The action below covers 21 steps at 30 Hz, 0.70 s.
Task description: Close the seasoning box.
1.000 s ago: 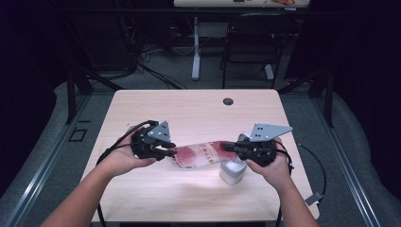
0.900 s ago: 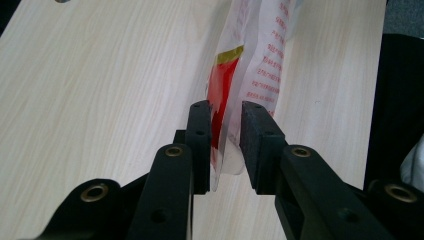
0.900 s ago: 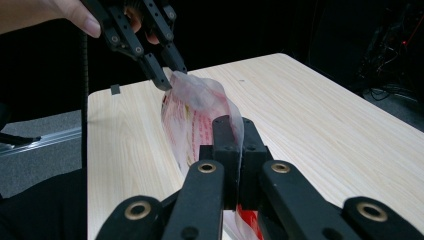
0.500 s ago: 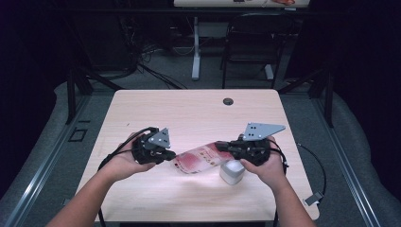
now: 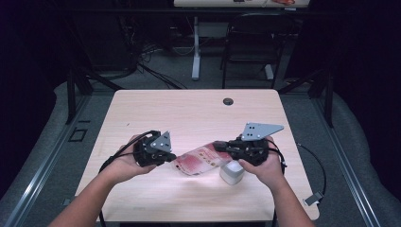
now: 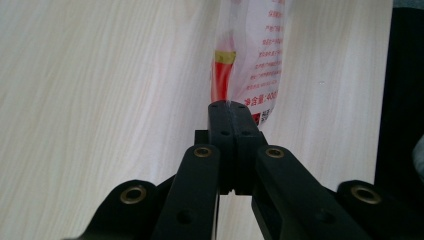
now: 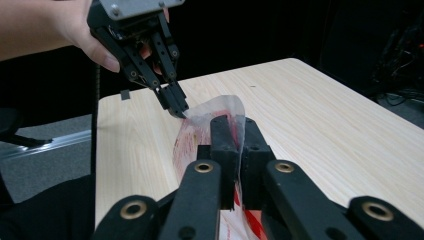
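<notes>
We held the clear plastic pouch with red print [image 5: 201, 161] by its two ends, stretched between the left gripper [image 5: 169, 157] and the right gripper [image 5: 218, 145] just above the pale wooden table [image 5: 189, 113]. The left gripper's jaws had just been closing and stood clamped on the pouch's edge, the film pinched flat between the pads [image 6: 229, 117], presumably to anchor that end. In the right gripper view the right gripper [image 7: 235, 131] had the film running between its pads; its jaws had just been easing open slightly, and we judged the grip still on, though light. A small white block [image 5: 232, 172] sat on the table directly below the right gripper, apart from the pouch.
</notes>
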Available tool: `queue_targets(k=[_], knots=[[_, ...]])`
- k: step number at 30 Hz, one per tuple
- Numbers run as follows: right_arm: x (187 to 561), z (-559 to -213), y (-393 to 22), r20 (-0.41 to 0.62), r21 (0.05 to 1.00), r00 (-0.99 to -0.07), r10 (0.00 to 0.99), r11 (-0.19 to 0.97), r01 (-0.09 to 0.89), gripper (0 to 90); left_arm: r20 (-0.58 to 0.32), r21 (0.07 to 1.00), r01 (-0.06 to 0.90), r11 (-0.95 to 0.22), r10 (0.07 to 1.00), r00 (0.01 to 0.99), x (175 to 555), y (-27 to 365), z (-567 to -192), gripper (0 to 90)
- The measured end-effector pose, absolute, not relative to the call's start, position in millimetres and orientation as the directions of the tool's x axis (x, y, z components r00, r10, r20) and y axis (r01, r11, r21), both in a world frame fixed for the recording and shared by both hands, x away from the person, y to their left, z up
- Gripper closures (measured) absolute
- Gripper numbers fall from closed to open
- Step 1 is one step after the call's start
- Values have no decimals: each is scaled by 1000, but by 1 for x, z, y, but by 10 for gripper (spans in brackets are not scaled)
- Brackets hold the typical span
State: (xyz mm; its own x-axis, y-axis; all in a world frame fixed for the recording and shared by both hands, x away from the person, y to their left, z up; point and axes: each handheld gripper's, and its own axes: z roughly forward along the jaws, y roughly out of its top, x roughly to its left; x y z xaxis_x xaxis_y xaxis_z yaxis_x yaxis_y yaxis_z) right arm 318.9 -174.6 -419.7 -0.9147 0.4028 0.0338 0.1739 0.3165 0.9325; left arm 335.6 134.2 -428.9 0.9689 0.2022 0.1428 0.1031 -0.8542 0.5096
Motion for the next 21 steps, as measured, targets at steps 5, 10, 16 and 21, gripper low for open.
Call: queue_targets(k=[5, 10, 16, 21], knots=[[320, -427, -179, 57, 924, -909, 414, 322, 205, 819, 142, 504, 111, -857, 209, 968, 336, 132, -432, 900], [320, -440, -188, 101, 925, -914, 393, 302, 232, 900, 139, 504, 109, -857, 205, 969, 335, 129, -439, 900], [317, -437, -184, 72, 920, -915, 397, 328, 215, 900, 134, 505, 112, -856, 205, 969, 335, 131, -442, 900], [317, -432, -176, 46, 915, -918, 394, 353, 198, 900, 135, 512, 123, -850, 221, 966, 335, 135, -446, 900]])
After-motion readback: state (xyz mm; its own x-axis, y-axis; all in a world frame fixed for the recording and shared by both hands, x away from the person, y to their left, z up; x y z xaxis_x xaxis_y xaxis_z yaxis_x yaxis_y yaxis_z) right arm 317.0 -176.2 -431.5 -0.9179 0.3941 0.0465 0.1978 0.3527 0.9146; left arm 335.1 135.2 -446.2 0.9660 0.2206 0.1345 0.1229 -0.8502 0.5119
